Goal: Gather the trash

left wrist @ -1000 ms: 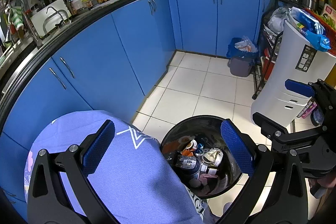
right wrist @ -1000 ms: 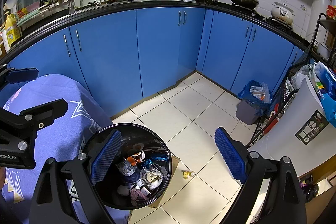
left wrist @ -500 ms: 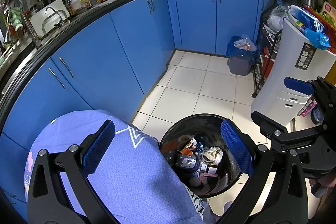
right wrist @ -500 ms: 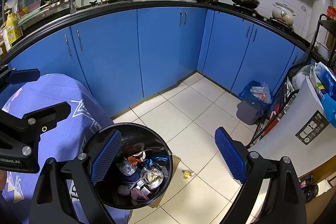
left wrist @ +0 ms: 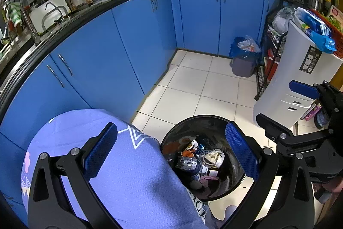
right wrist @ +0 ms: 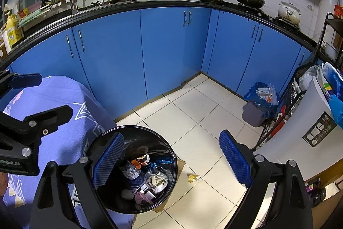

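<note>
open right tongs, full black bin, yellow scrap beside

Glossy black bin, glazed white floor tiles, woven purple cloth, textured blue pads

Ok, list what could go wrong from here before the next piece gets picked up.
1. The yellow scrap lies flat on the tile beside the black bin; the open right gripper may skid it away rather than pinch it.
2. The bin stands against the purple cloth, so a low reach could bump and tip it.
</note>
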Demonstrator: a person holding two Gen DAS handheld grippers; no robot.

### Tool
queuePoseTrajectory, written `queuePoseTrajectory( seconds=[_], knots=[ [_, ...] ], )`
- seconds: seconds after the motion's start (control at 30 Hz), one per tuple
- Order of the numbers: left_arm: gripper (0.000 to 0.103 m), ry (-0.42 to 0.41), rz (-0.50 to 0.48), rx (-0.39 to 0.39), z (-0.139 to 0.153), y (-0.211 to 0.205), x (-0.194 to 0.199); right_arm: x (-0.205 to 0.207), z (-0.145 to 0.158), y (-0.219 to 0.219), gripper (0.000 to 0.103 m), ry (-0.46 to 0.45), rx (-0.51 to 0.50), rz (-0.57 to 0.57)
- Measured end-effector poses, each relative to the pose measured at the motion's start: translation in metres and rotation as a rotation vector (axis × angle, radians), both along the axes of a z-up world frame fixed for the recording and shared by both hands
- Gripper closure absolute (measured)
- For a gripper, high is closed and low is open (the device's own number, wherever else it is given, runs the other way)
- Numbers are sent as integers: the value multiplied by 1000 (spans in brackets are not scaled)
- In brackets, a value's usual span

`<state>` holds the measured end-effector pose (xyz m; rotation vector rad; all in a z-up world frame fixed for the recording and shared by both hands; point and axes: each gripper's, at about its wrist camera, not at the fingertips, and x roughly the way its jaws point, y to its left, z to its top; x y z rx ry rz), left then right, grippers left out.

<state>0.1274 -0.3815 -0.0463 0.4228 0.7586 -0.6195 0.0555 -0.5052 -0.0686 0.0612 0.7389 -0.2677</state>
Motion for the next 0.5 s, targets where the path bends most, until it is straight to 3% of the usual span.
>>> queuePoseTrajectory(
  seconds=[0.5],
  knots=[
    [3, 3, 9, 1, 2, 3, -3, -5, -3, 2, 15, 4, 7, 6]
  ],
)
